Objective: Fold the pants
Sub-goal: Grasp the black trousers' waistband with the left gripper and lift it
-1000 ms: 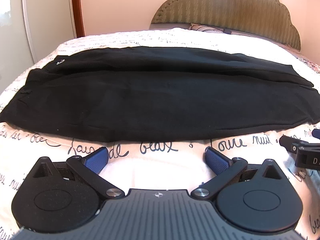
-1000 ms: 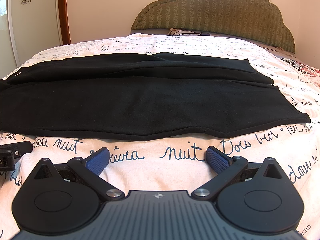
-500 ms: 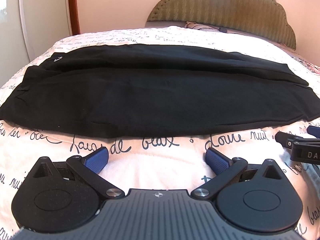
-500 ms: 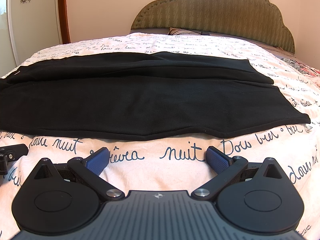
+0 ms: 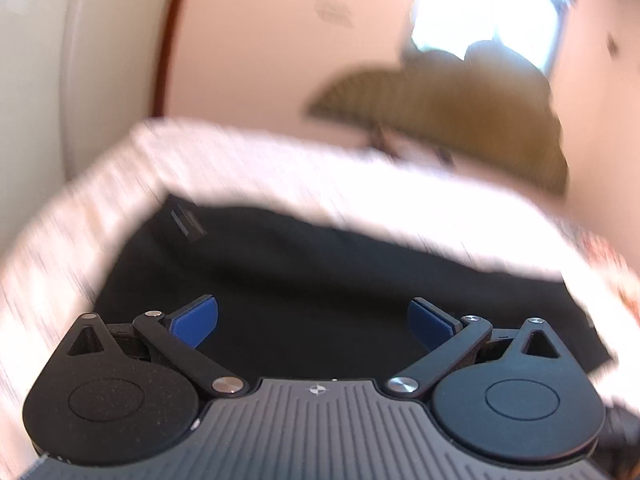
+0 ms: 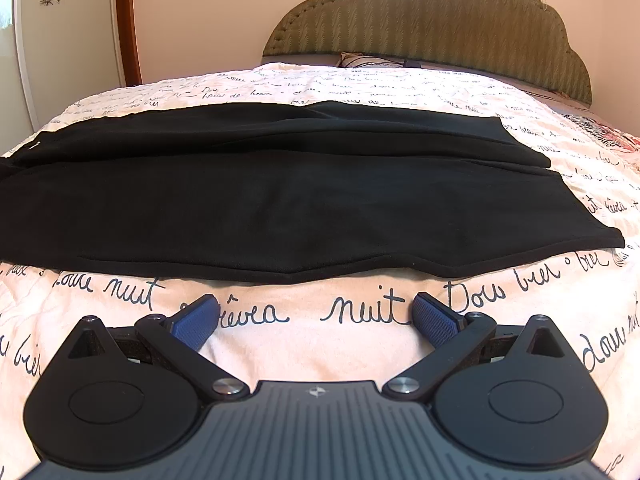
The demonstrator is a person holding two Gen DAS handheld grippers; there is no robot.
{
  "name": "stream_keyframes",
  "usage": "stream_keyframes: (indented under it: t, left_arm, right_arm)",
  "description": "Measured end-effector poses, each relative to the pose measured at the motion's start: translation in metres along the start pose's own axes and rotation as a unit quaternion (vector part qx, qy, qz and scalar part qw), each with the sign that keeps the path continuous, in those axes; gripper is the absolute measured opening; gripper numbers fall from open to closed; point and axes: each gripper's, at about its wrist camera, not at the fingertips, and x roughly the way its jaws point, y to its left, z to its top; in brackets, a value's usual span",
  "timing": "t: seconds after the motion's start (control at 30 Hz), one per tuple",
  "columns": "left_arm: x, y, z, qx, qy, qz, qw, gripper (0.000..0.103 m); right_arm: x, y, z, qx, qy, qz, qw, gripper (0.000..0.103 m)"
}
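Black pants (image 6: 280, 200) lie flat across the bed, folded lengthwise, waist end to the left and leg cuffs to the right. My right gripper (image 6: 314, 316) is open just in front of the pants' near hem, over the bedspread, holding nothing. The left wrist view is heavily blurred; there my left gripper (image 5: 314, 318) is open above the black pants (image 5: 312, 272) near their waist end, where a small label (image 5: 188, 224) shows. Nothing sits between its blue pads (image 5: 196, 320).
The bed wears a cream bedspread (image 6: 360, 80) printed with black handwriting. A green scalloped headboard (image 6: 440, 32) stands behind, with a pillow edge (image 6: 360, 58) below it. A white wardrobe door (image 6: 60, 40) and brown door frame are at the left.
My left gripper has swung quickly forward and left, from over the bedspread to over the pants' waist end, blurring its view. The right gripper has stayed still; the left gripper has left its view.
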Motion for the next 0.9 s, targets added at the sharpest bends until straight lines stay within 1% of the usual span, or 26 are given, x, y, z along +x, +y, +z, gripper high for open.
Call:
stream_keyframes:
  t: [0.03,0.07,0.13,0.2,0.23,0.27,0.3,0.37,0.4,0.47,0.57,0.63,0.67,0.77,0.8,0.9]
  left_arm:
    - [0.009,0.023,0.017,-0.013,-0.010,-0.002,0.9999,0.103]
    - [0.025,0.051,0.034,-0.036,-0.009,-0.006,0.9993,0.103]
    - [0.058,0.097,0.054,-0.093,0.011,-0.010,0.9956,0.102]
    - [0.093,0.144,0.067,-0.165,0.034,-0.007,0.9857,0.101]
    - [0.111,0.166,0.071,-0.200,0.043,-0.024,0.9785,0.101]
    - [0.126,0.182,0.074,-0.225,0.047,-0.039,0.9725,0.101]
    - [0.139,0.196,0.075,-0.249,0.048,-0.045,0.9663,0.101]
    - [0.162,0.210,0.078,-0.272,0.054,-0.058,0.9589,0.101]
    - [0.172,0.216,0.079,-0.276,0.062,-0.062,0.9573,0.101]
    - [0.194,0.220,0.078,-0.270,0.081,-0.052,0.9581,0.101]
    - [0.220,0.222,0.075,-0.255,0.115,-0.068,0.9577,0.101]
    - [0.225,0.214,0.074,-0.235,0.118,-0.071,0.9622,0.101]
    - [0.228,0.213,0.075,-0.232,0.118,-0.074,0.9627,0.101]
    - [0.235,0.209,0.082,-0.233,0.122,-0.091,0.9603,0.101]
    - [0.230,0.204,0.081,-0.230,0.121,-0.098,0.9605,0.100]
    - [0.235,0.192,0.085,-0.210,0.125,-0.102,0.9644,0.100]
  right_arm:
    - [0.000,0.000,0.000,0.000,0.000,0.000,1.000,0.103]
    - [0.000,0.000,0.000,0.000,0.000,0.000,1.000,0.103]
    - [0.000,0.000,0.000,-0.001,0.000,-0.001,1.000,0.103]
    - [0.000,0.000,0.000,-0.001,0.001,-0.002,1.000,0.103]
    - [0.001,0.000,0.001,-0.001,0.001,-0.002,1.000,0.103]
    - [0.001,0.000,0.001,0.000,0.001,-0.001,1.000,0.103]
    - [0.001,0.000,0.001,0.001,0.001,-0.002,1.000,0.103]
    - [0.002,0.001,0.001,0.001,0.002,-0.003,1.000,0.103]
    - [0.002,0.001,0.001,0.001,0.002,-0.003,1.000,0.103]
    - [0.002,0.001,0.001,0.002,0.002,-0.004,1.000,0.103]
    - [0.003,0.001,0.002,0.002,0.003,-0.006,1.000,0.103]
    - [0.003,0.002,0.002,0.003,0.003,-0.008,1.000,0.103]
    - [0.003,0.003,0.003,0.003,0.003,-0.009,1.000,0.103]
    - [0.004,0.003,0.004,0.004,0.003,-0.009,1.000,0.103]
    - [0.004,0.003,0.004,0.004,0.003,-0.009,1.000,0.103]
    - [0.004,0.003,0.003,0.004,0.003,-0.009,1.000,0.103]
